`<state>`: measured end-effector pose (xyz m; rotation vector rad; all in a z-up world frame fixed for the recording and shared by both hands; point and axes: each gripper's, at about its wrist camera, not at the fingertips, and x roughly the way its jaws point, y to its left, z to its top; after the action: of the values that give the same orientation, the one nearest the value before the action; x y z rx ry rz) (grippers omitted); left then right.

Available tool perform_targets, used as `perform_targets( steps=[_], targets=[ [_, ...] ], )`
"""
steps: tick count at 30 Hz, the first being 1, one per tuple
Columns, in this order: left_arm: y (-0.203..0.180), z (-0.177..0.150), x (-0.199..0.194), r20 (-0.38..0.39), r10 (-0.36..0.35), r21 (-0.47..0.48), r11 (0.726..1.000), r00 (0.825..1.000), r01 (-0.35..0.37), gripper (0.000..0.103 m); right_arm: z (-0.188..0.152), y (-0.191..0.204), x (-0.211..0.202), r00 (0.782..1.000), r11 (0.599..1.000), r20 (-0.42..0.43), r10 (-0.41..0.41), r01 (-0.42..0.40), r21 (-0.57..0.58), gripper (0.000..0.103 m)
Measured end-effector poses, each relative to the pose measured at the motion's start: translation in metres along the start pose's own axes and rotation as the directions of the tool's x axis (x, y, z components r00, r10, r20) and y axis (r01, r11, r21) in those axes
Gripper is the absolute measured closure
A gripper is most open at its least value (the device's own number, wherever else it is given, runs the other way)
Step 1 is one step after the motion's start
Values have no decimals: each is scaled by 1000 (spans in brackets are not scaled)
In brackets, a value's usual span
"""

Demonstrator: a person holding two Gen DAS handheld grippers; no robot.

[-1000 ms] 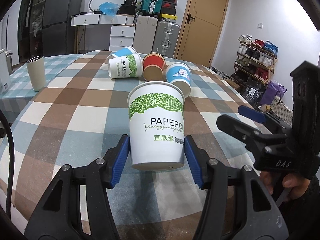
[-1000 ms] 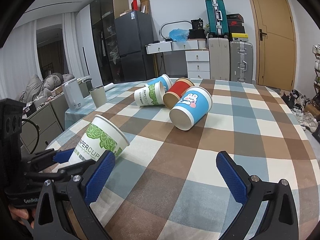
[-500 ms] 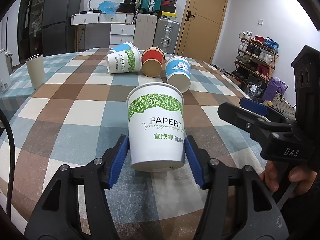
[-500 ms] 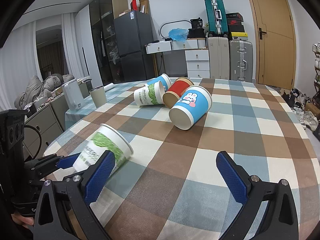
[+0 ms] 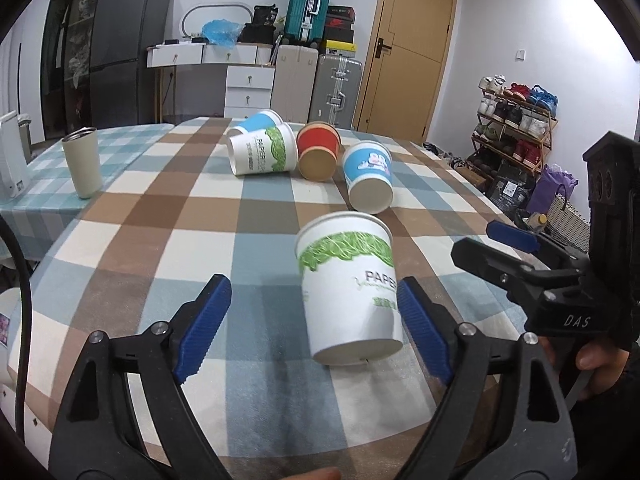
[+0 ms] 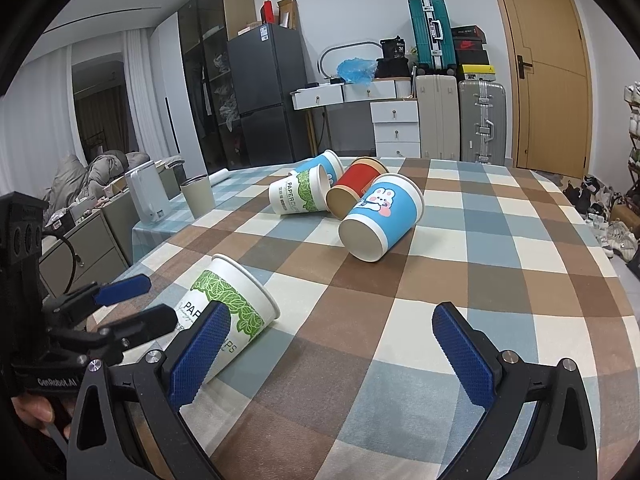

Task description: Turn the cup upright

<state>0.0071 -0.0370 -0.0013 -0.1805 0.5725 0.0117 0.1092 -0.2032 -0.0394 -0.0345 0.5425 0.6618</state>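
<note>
Half a second back the left gripper [image 5: 314, 322] was clamped on the base of the green-leaf paper cup [image 5: 350, 292]; now its blue pads have spread wide and the cup stands free on the checked tablecloth [image 5: 168, 216], mouth up, leaning a little in the left wrist view. It sits off-centre in that gap, close beside the right-hand pad [image 5: 424, 334] and well clear of the left-hand one, whether it touches the near pad I cannot tell. From the right wrist view the same cup [image 6: 228, 312] shows low on the left, partly hidden behind one blue finger of the right gripper [image 6: 334, 354], which is also spread wide and holds nothing, with bare cloth between its pads. Farther along the table four more paper cups lie on their sides: a blue cup with a cartoon rabbit [image 6: 380, 216] nearest, its base turned toward us, then a red cup [image 6: 354, 192] just beside it, a second green-leaf cup [image 6: 300, 196] touching the red one, and another blue cup [image 6: 324, 164] behind that. Off to the left a beige tumbler [image 5: 82, 162] stands upright. Beyond the table are suitcases [image 5: 308, 10] and a wooden door [image 5: 408, 56].
</note>
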Motion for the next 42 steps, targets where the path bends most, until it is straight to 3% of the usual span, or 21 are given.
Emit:
perform_targets(
  steps=[5, 19, 33, 42],
  targets=[
    [12, 8, -6, 46, 11, 11, 1000, 999, -12, 1, 0, 3, 1, 1000, 1000, -6, 21, -21, 12, 0],
    [49, 12, -2, 115, 28, 25, 999, 993, -31, 1, 1, 18, 10, 999, 999, -16, 45, -45, 6, 0],
    [41, 4, 1, 133, 34, 62, 997, 990, -43, 1, 2, 17, 10, 999, 999, -29, 45, -45, 19, 0],
    [41, 4, 1, 134, 36, 63, 997, 990, -45, 1, 10, 22, 22, 992, 995, -99, 80, -74, 65, 0]
  ],
)
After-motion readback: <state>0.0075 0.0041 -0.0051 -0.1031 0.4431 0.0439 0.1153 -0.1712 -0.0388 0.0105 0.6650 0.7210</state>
